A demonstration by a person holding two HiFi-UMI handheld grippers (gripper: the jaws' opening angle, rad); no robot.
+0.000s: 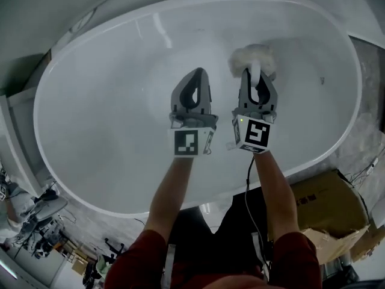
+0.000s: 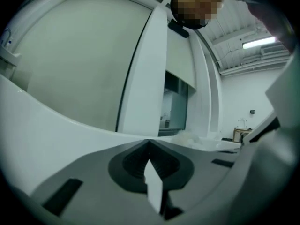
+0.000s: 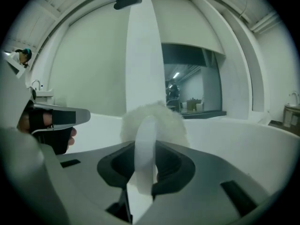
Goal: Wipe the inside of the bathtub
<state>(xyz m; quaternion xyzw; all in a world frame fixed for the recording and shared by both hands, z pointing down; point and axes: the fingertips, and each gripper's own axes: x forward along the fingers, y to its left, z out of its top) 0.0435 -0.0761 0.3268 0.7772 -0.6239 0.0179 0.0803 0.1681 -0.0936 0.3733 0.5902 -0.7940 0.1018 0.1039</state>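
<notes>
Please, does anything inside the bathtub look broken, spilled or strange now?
Nothing stands out. The white oval bathtub looks whole, with only a small dark mark on its right-hand wall. The right gripper holds a fluffy white wiping pad.

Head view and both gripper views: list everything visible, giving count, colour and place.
bathtub: one, white, oval, fills the middle of the head view
fluffy wiper: one, white, over the tub's far right inside, its handle in the right gripper
cardboard boxes: at least two, brown, on the floor right of the tub
cable: one, black, hanging below the right gripper
left gripper: one, grey, over the tub's middle, jaws together, empty
right gripper: one, grey, jaws closed on the wiper's handle
sleeves: two, red, bottom edge
</notes>
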